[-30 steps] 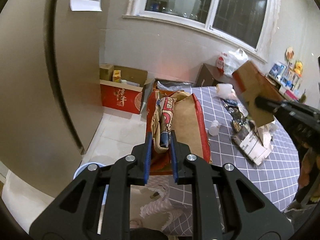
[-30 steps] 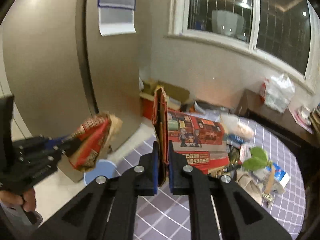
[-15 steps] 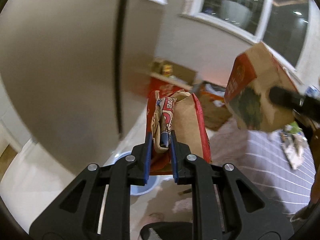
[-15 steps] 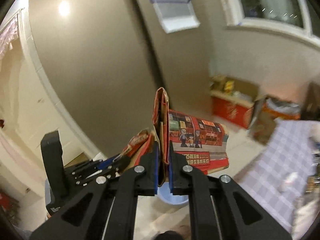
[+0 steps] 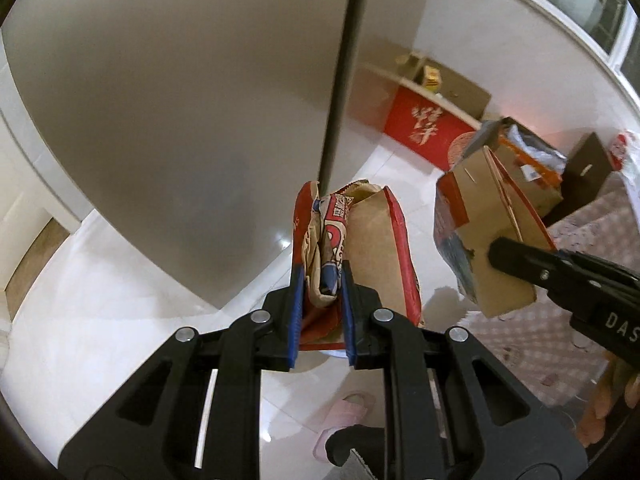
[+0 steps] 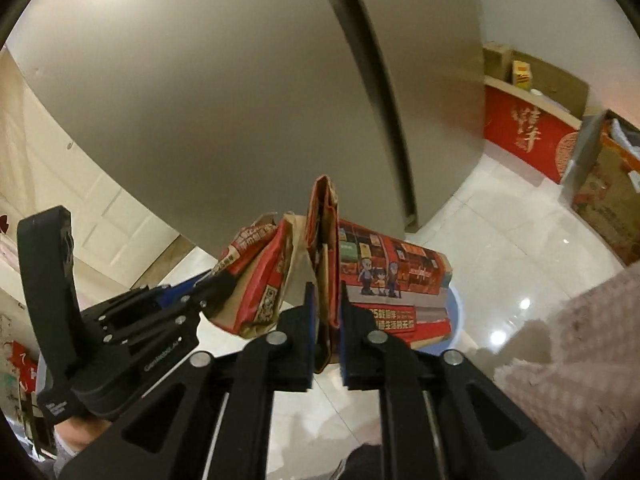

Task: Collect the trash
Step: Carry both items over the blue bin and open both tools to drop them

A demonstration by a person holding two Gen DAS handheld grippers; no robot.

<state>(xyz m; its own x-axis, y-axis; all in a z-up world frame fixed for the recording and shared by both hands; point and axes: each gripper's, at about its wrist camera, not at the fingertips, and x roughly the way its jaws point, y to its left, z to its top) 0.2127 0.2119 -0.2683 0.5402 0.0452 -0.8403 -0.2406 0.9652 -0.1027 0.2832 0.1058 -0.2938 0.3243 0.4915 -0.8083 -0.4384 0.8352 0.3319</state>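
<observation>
My left gripper (image 5: 320, 276) is shut on a crumpled red-and-brown paper bag (image 5: 376, 240), which stands up from its blue pads. The right wrist view shows the same bag (image 6: 260, 280) and left gripper (image 6: 216, 280) at the left. My right gripper (image 6: 325, 288) has a folded red printed paper bag (image 6: 384, 276) between its jaws, which are opening. A thin gap shows beside the fold. Both bags hang over a light blue bin (image 6: 456, 308), which is mostly hidden beneath them. In the left wrist view the right gripper (image 5: 496, 252) reaches in from the right with its bag (image 5: 480, 216).
A tall grey fridge (image 5: 200, 120) stands close behind. A red carton (image 5: 420, 124) and open cardboard boxes (image 5: 532, 176) sit on the white tiled floor. The table's checked cloth (image 6: 580, 340) hangs at the right. A pink slipper (image 5: 348, 412) lies below.
Both grippers swung away from the table and dropped toward the floor beside the fridge, carrying their bags. The right jaws have spread slightly around their bag.
</observation>
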